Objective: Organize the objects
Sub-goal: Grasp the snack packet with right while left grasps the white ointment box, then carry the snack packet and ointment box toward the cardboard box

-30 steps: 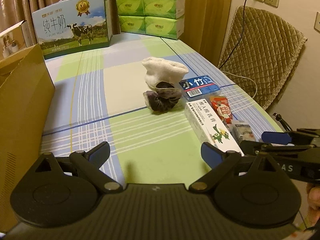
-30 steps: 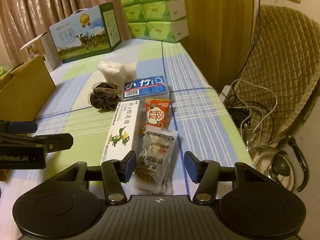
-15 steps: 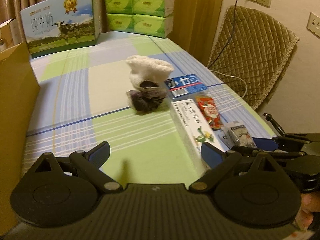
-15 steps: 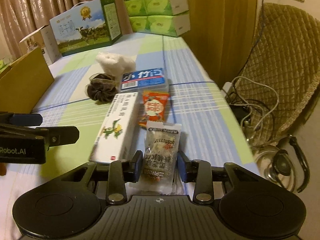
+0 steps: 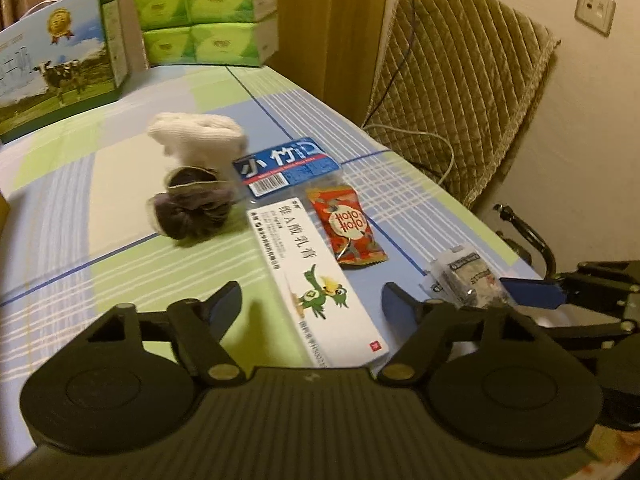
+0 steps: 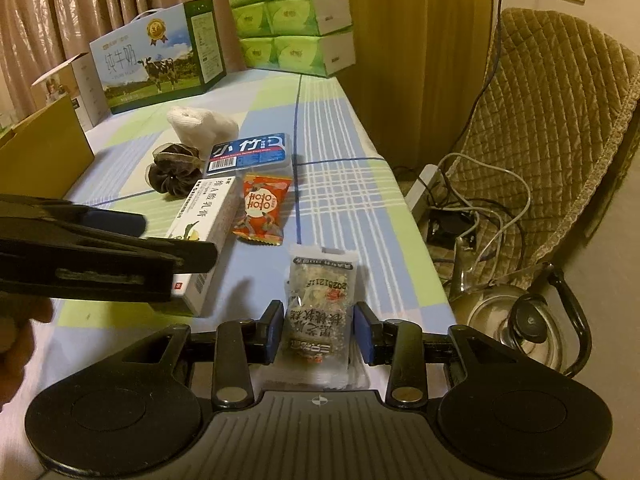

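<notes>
2 grippers over checked tablecloth (image 6: 340, 168). Right gripper (image 6: 319, 330) clamps clear snack packet (image 6: 320, 300), pads pressing both edges. Left gripper (image 5: 312, 300) unclenched, jaws just narrowing, straddling near end of white medicine box (image 5: 316, 280), no contact. Red candy pouch (image 5: 346, 228) just beyond, right of box; dark scrunchie (image 5: 192, 208) ahead-left.

We read "纯牛奶" on the milk carton (image 6: 156, 58), above a smaller line too fine to make out, with a gold medal badge whose figure is unclear. The blue packet (image 6: 250, 152) says "小竹" over a barcode. The red snack sachet (image 6: 262, 206) carries "HOTO HOTO". The long white box (image 5: 316, 276) reads "维A酸乳膏". On the clear snack packet (image 6: 320, 308) we see the upside-down number "20251211".
</notes>
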Tool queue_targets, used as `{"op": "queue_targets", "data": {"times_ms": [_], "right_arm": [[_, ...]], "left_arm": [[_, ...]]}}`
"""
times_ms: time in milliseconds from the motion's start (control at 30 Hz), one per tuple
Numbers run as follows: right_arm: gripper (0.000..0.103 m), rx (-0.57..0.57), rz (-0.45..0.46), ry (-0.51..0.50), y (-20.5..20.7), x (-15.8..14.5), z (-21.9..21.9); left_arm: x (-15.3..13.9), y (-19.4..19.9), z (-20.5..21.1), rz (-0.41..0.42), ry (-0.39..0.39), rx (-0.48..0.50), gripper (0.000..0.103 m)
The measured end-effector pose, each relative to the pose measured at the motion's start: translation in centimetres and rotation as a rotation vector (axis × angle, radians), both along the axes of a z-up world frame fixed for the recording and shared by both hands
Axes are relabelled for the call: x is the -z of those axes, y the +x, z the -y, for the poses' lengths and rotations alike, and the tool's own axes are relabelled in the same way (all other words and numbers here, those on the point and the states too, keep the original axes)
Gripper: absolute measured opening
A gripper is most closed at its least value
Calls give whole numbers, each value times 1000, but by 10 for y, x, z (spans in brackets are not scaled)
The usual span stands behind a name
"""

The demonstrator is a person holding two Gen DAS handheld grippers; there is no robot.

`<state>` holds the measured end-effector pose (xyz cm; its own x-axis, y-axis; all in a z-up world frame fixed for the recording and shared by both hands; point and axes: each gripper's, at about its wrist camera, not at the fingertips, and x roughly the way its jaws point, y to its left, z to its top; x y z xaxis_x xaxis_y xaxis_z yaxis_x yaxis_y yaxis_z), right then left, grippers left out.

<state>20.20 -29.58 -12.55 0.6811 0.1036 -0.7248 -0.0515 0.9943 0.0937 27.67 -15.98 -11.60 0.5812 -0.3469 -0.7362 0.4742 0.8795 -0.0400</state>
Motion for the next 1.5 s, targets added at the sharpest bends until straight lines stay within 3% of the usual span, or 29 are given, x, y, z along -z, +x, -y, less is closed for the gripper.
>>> {"op": "queue_targets", "data": {"times_ms": [67, 100, 200, 500, 567, 800, 1067, 1200, 1500], "right_arm": [[39, 1, -6, -2, 0, 1, 1], [40, 1, -6, -4, -1, 2, 1], [40, -2, -2, -10, -2, 3, 1], [38, -41, -2, -20, -9, 4, -9], [39, -51, 2, -33, -9, 5, -13], [44, -44, 15, -42, -1, 4, -13], [44, -40, 19, -68, 0, 9, -19], [34, -35, 15, -75, 1, 8, -21], [34, -36, 34, -48, -16, -19, -29]], "left_arm": [[4, 1, 1, -4, 10, 6, 55], [5, 1, 0, -4, 11, 13, 42], [7, -6, -10, 3, 47, 12, 33], [1, -47, -69, -9, 113, -22, 34], [-1, -46, -75, 2, 100, -47, 40], [1, -33, -69, 18, 85, -44, 41], [8, -25, -56, 22, 121, -2, 37], [8, -23, -57, 14, 124, -7, 33], [-25, -41, -68, 36, 122, -26, 33]]}}
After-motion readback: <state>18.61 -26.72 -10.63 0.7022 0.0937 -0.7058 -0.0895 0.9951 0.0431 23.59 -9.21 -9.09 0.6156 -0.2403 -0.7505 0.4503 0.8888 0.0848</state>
